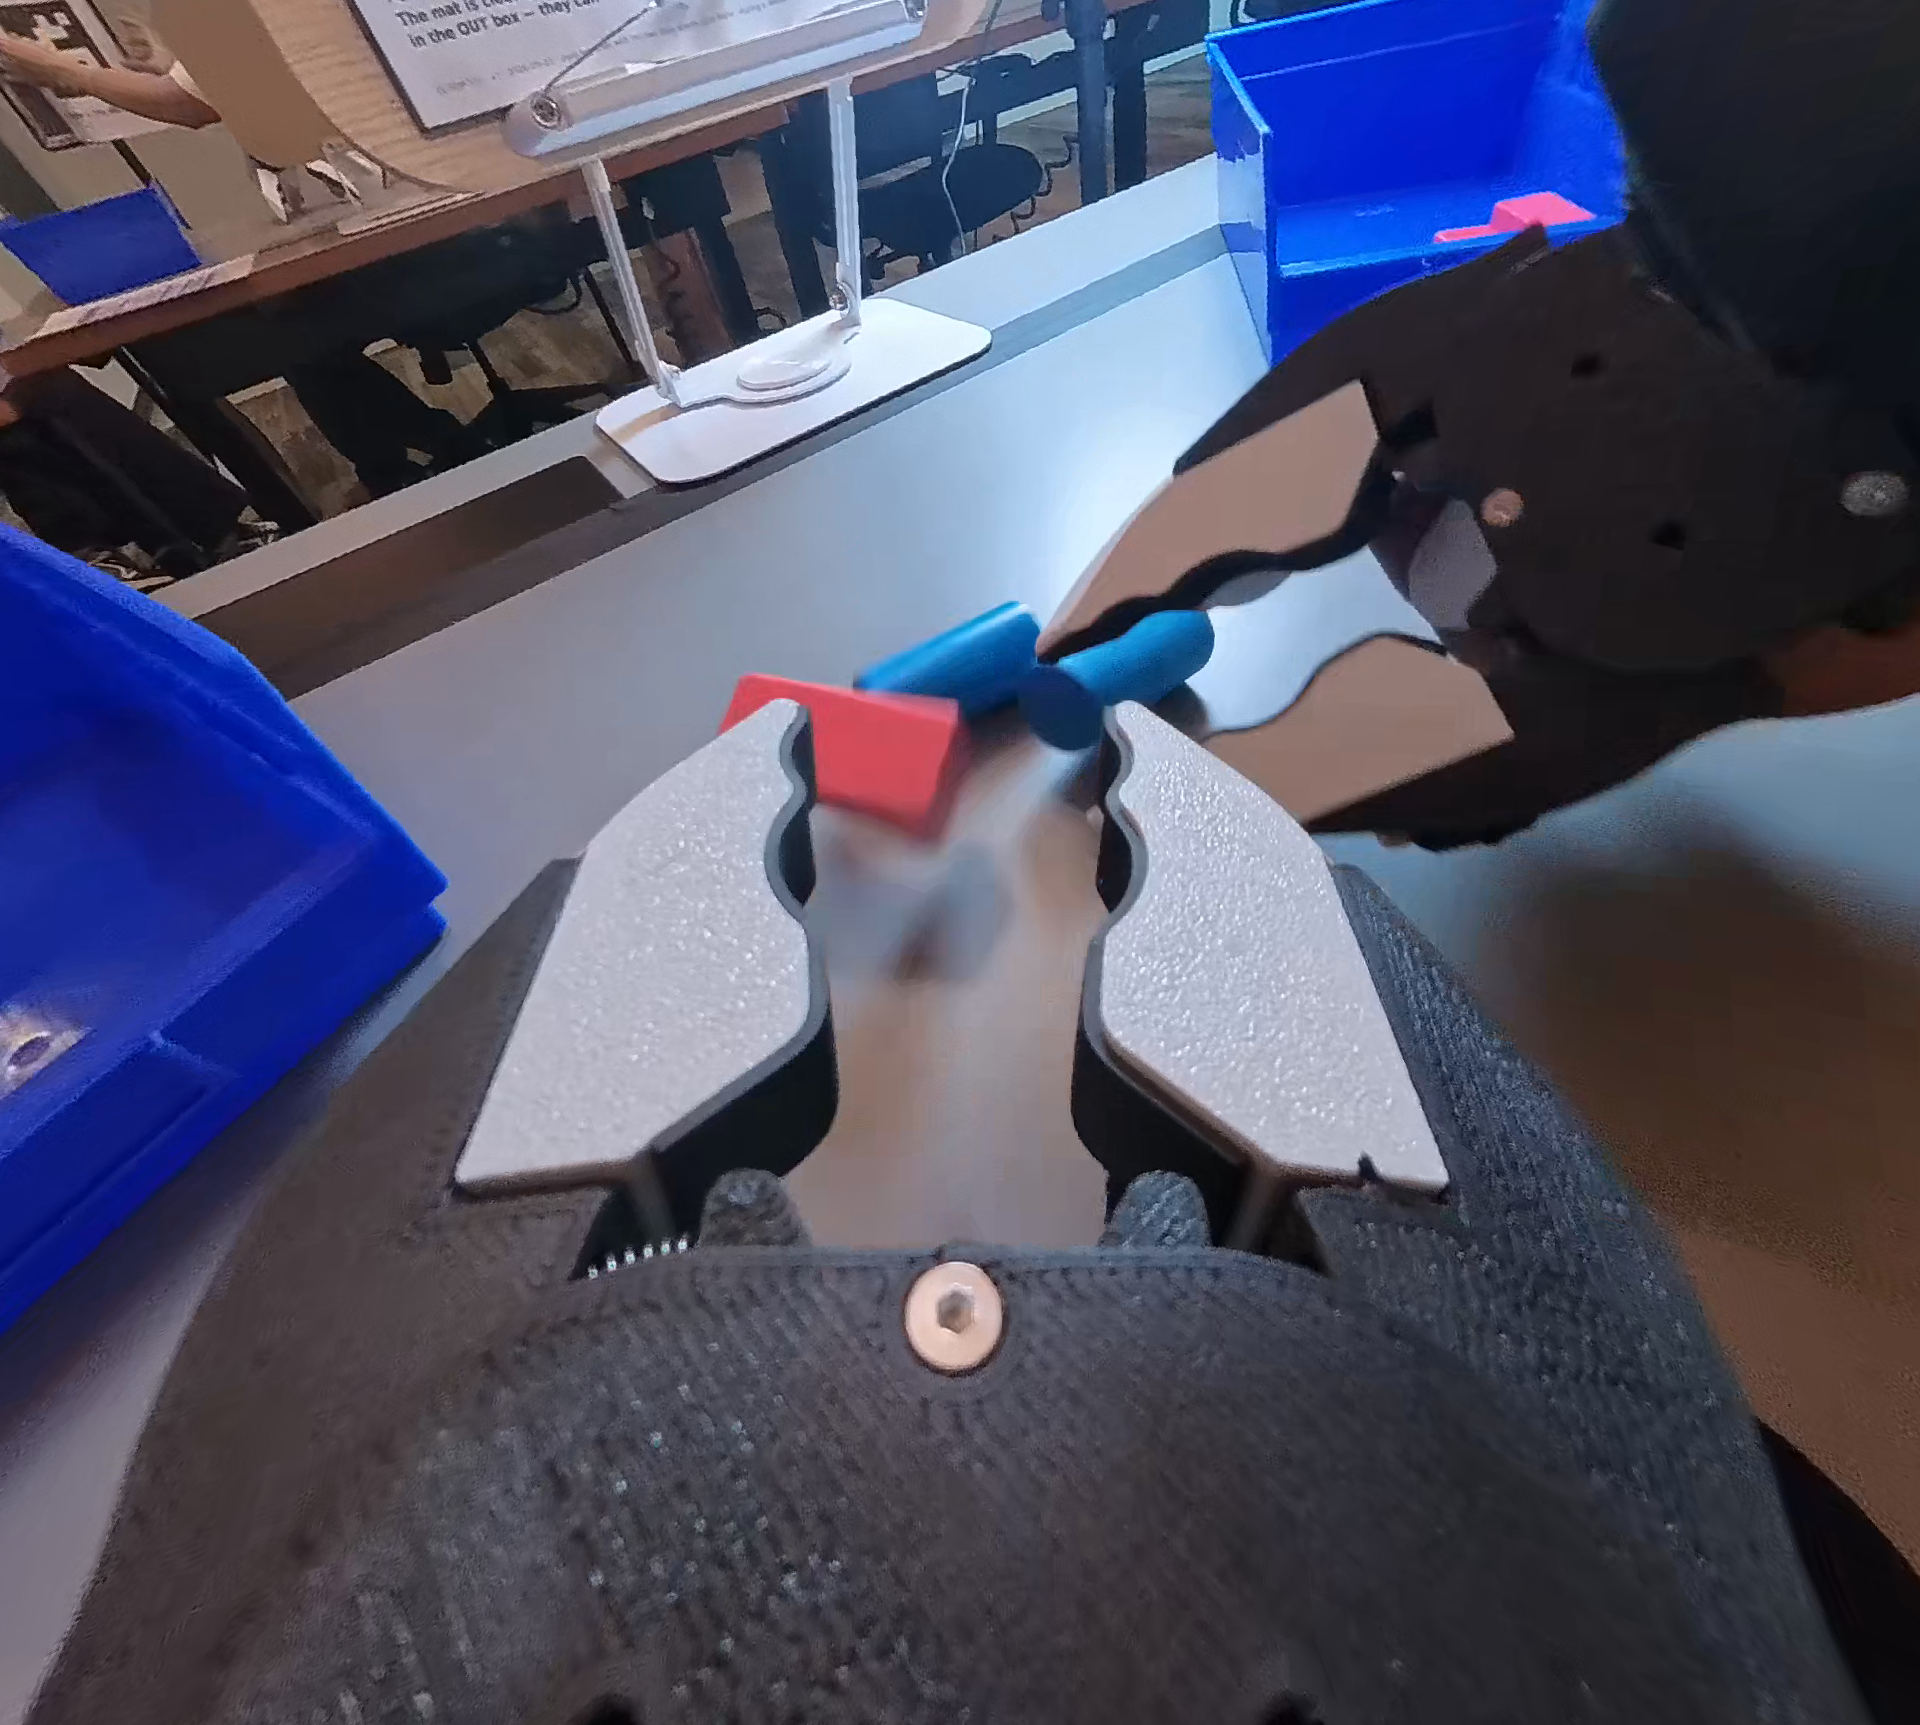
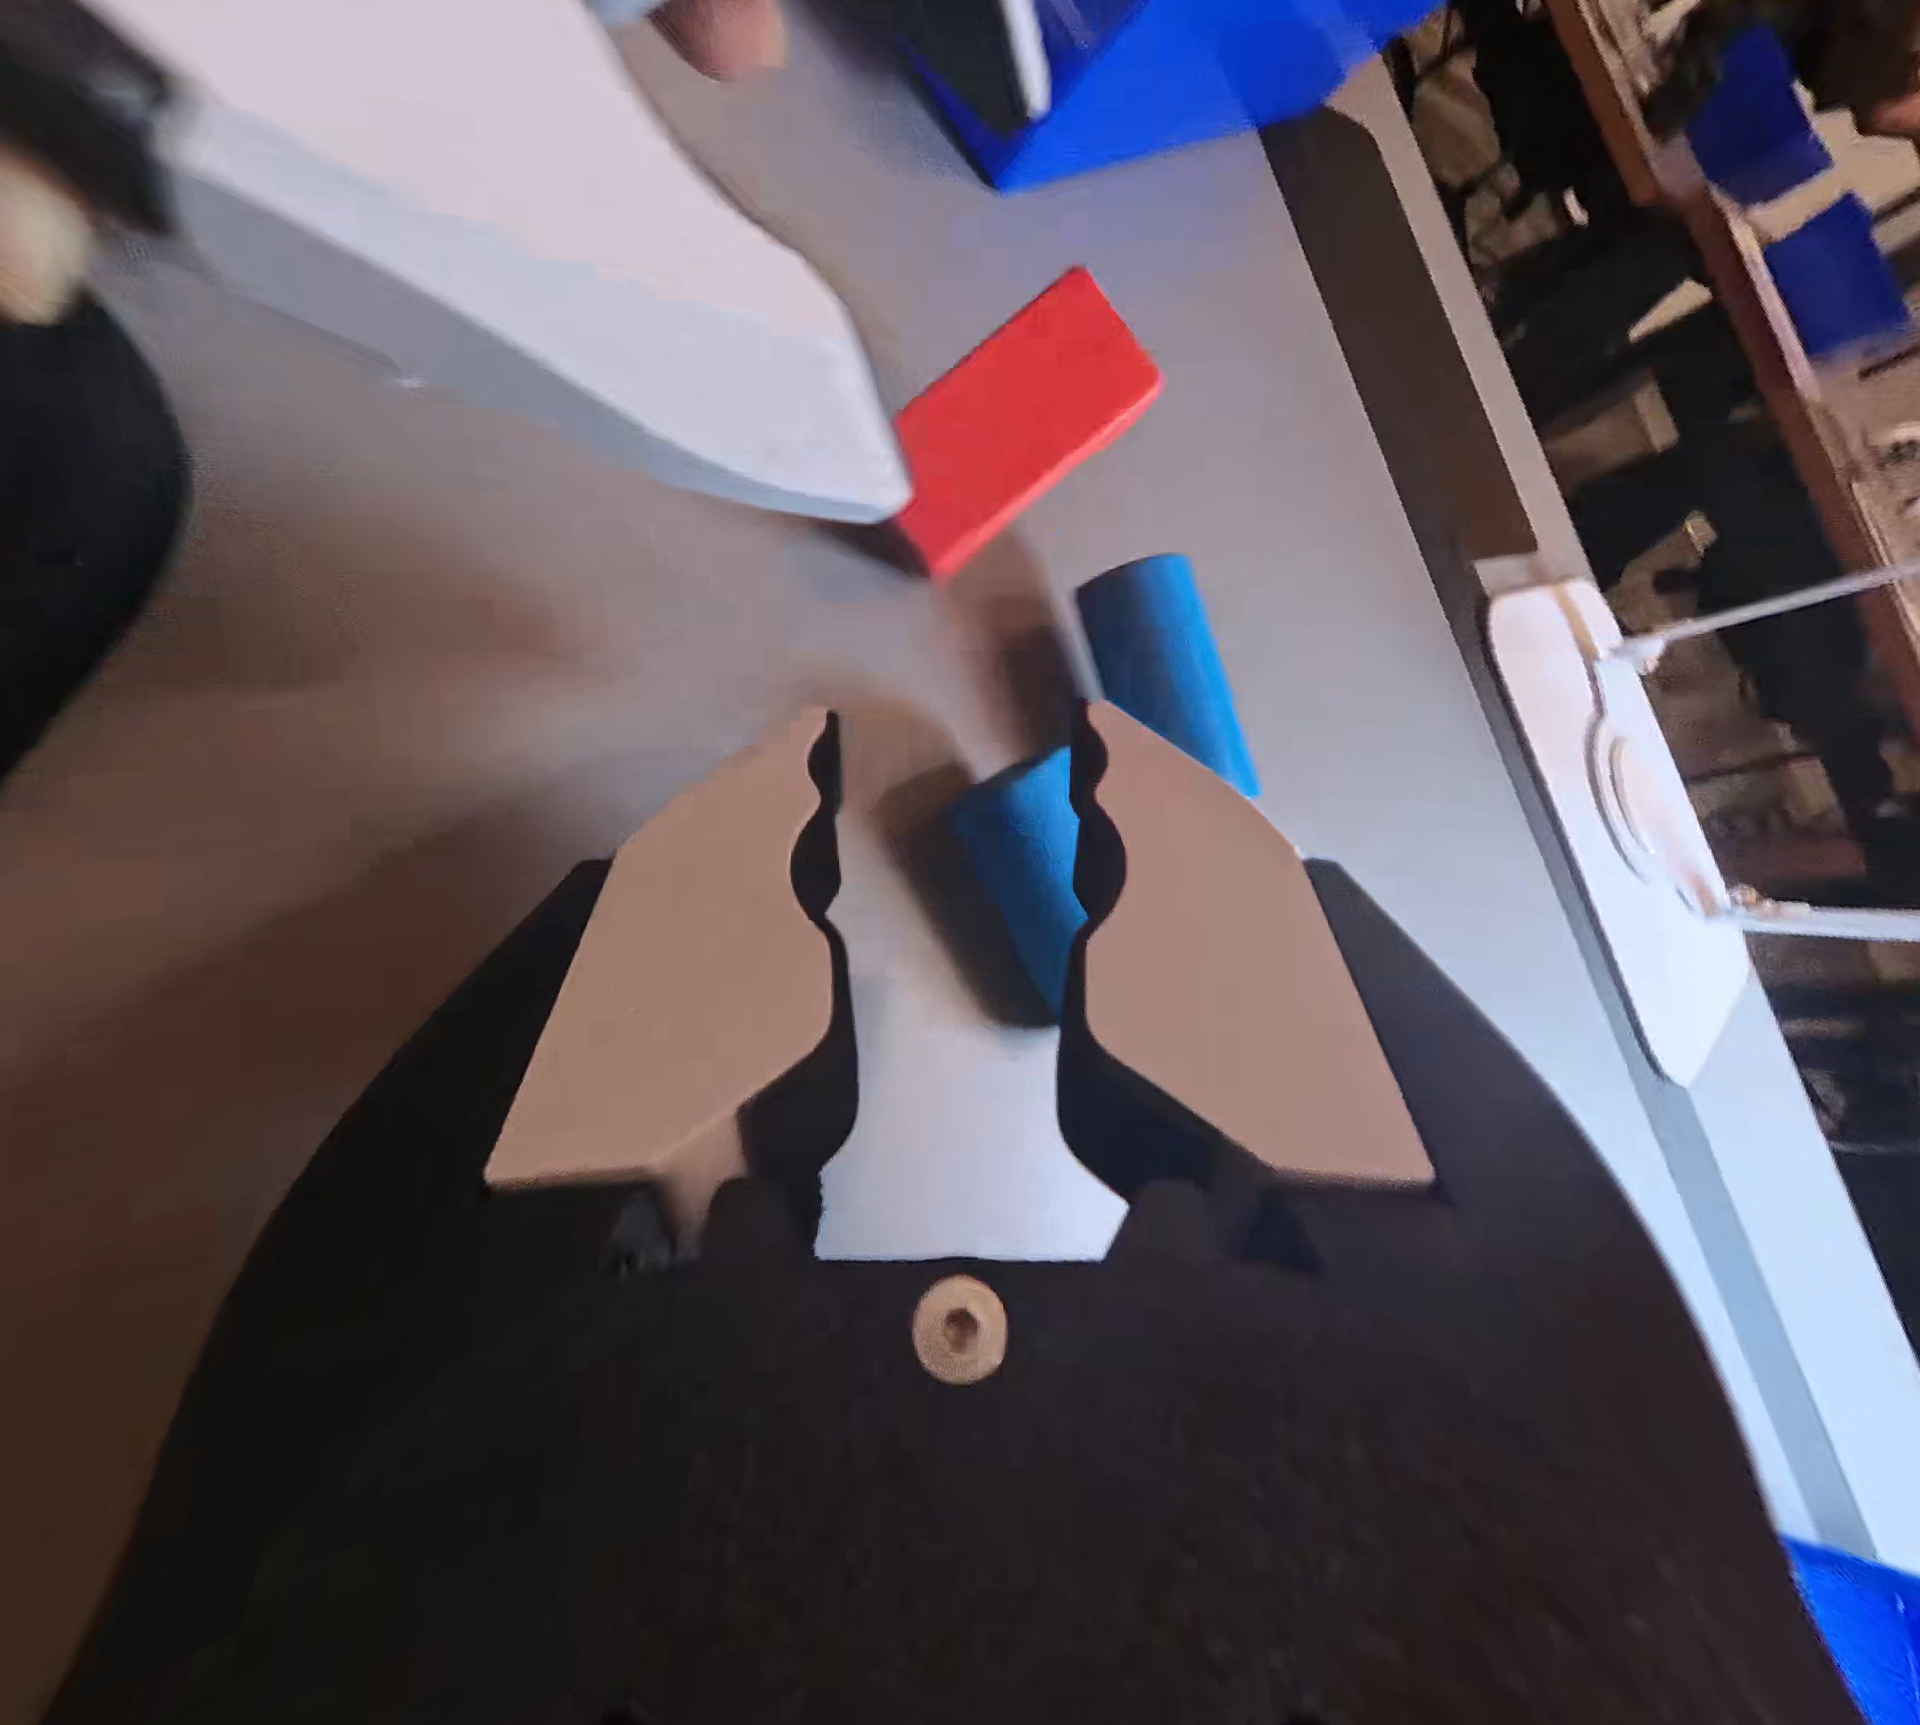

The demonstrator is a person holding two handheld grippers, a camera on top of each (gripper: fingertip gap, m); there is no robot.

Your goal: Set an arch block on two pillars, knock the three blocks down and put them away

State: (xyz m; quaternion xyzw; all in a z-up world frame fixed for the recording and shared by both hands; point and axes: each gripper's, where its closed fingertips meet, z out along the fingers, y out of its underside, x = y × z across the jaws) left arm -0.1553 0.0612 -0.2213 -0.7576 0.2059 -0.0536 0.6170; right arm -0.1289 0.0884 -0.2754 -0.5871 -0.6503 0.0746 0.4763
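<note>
On grey table (image 1: 727,595): 3 toppled blocks (image 1: 883,750).

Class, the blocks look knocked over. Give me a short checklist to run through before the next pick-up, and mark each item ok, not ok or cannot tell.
1. All three blocks down: red block and both blue cylinders lie flat: ok.
2. Right gripper open: ok.
3. Near cylinder between its fingers: ok.
4. Left gripper open: ok.
5. Left fingertip beside the red block; whether it touches: cannot tell.
6. Blue bin has room: ok.
</note>
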